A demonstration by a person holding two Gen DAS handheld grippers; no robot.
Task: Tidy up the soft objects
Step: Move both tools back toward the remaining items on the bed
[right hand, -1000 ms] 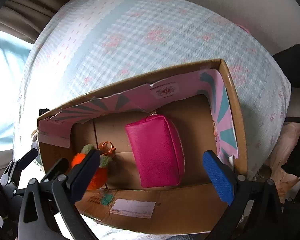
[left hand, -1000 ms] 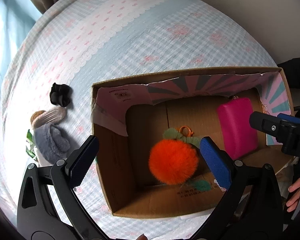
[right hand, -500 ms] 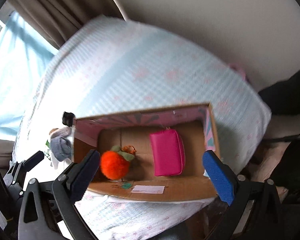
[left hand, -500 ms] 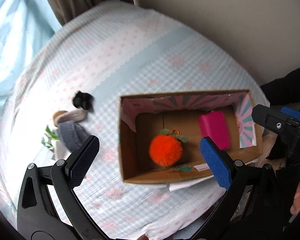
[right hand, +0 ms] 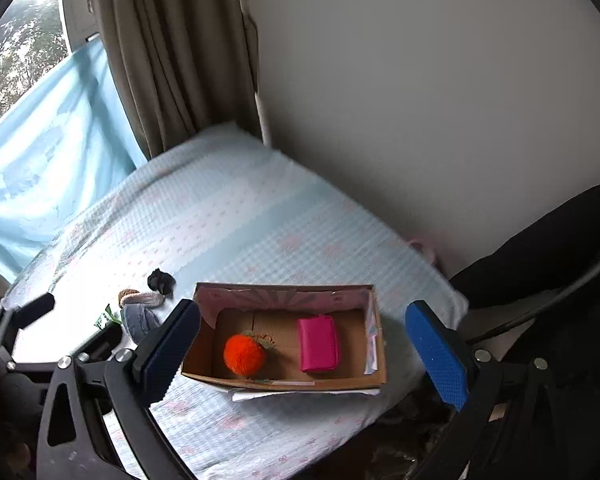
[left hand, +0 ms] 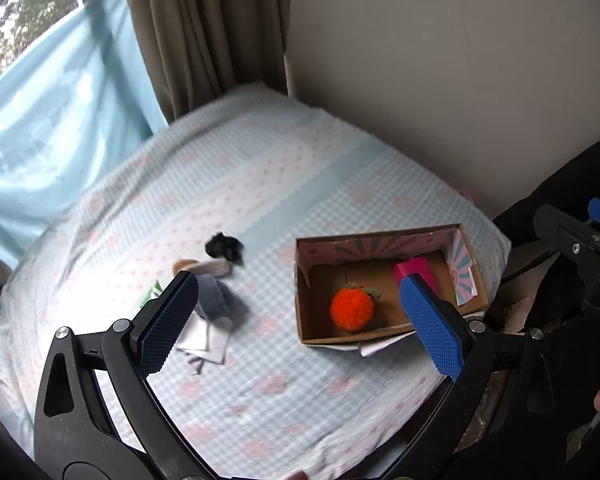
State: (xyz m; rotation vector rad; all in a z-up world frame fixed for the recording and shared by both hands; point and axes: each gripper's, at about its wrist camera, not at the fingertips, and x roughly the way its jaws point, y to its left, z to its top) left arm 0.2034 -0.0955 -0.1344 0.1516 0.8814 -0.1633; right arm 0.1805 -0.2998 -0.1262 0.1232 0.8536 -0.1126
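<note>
Left wrist view — left gripper spread, empty, right gripper spread too, cardboard box holds orange pompom, pink pouch — socks beside.

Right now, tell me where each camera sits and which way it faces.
Left wrist: on the left hand-held gripper, high above the bed, looking down at loose soft items and the cardboard box; both fingers apart, the right hand-held gripper at the frame's right.
Right wrist: on the right hand-held gripper, looking down on the box; fingers apart, left gripper at lower left.
Shared: bed, box, orange pompom, pink pouch, curtain.
</note>
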